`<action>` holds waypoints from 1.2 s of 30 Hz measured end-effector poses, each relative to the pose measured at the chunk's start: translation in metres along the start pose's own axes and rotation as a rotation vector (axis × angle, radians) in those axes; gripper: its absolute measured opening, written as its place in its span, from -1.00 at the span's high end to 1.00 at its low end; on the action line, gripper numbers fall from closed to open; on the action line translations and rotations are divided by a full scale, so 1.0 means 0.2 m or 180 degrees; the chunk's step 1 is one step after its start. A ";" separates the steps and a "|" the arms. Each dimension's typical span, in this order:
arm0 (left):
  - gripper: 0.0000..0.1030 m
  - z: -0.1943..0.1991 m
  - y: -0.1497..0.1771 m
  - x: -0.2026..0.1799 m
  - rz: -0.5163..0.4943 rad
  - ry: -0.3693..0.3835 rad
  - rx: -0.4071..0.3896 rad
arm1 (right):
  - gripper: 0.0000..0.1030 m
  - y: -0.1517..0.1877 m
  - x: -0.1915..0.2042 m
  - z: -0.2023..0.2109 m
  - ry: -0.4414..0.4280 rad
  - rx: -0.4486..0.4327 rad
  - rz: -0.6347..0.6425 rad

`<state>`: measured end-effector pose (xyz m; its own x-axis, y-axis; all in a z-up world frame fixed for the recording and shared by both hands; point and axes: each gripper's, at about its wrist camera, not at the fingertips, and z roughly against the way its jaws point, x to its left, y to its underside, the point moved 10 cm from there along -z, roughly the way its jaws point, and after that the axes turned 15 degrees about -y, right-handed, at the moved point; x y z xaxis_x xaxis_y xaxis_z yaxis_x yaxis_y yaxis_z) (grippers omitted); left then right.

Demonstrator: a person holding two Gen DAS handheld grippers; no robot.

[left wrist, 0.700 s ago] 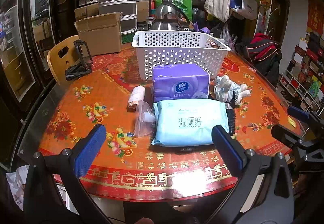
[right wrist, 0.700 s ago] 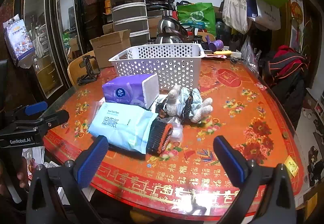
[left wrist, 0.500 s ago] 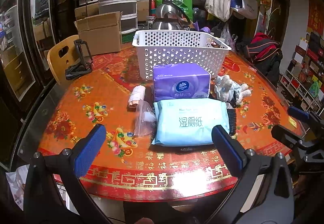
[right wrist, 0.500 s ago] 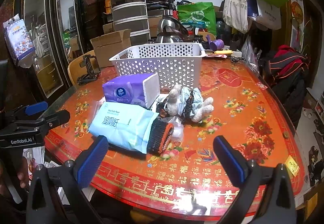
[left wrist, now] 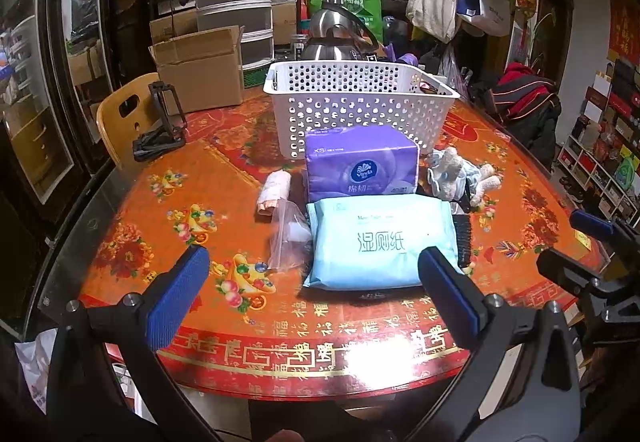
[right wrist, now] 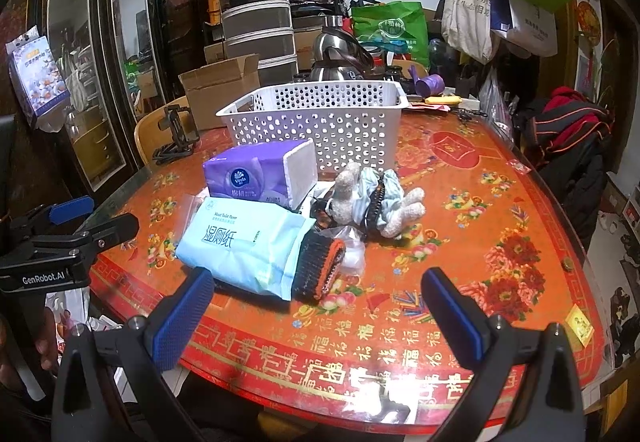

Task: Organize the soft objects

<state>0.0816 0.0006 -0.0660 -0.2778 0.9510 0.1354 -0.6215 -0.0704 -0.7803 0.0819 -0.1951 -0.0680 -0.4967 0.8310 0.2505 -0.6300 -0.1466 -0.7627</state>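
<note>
A light blue wet-wipe pack [left wrist: 382, 242] [right wrist: 244, 242] lies near the table's front edge. Behind it is a purple tissue pack [left wrist: 362, 162] [right wrist: 256, 172]. A white plush toy in blue cloth [left wrist: 460, 176] [right wrist: 376, 200] lies to the right. A black and orange knit piece [right wrist: 318, 270], a clear plastic bag [left wrist: 290, 238] and a pink roll [left wrist: 274, 192] lie beside the wipes. A white perforated basket [left wrist: 360, 102] [right wrist: 320, 118] stands behind. My left gripper [left wrist: 312, 292] and right gripper [right wrist: 316, 312] are open and empty, above the front edge.
The round table [left wrist: 160, 202] has a red flowered cover. A black phone stand [left wrist: 160, 130] and a cardboard box [left wrist: 200, 70] sit at the back left, a kettle [left wrist: 336, 34] behind the basket. A yellow chair [left wrist: 120, 114] stands at the left.
</note>
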 end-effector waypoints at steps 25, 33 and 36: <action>-1.00 0.01 0.00 -0.02 -0.0020 0.0039 -0.0004 | -1.00 0.01 -0.01 0.00 0.0003 0.0019 -0.0021; -1.00 0.01 0.00 -0.03 -0.0025 0.0046 0.0006 | -1.00 0.02 -0.01 -0.01 0.0004 0.0043 -0.0026; -1.00 0.01 0.00 -0.03 -0.0025 0.0045 0.0005 | -1.00 0.02 -0.01 -0.01 0.0004 0.0041 -0.0027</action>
<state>0.0824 -0.0062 -0.0667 -0.2626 0.9557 0.1328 -0.6246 -0.0635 -0.7783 0.0823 -0.1968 -0.0722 -0.4904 0.8330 0.2562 -0.6419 -0.1464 -0.7527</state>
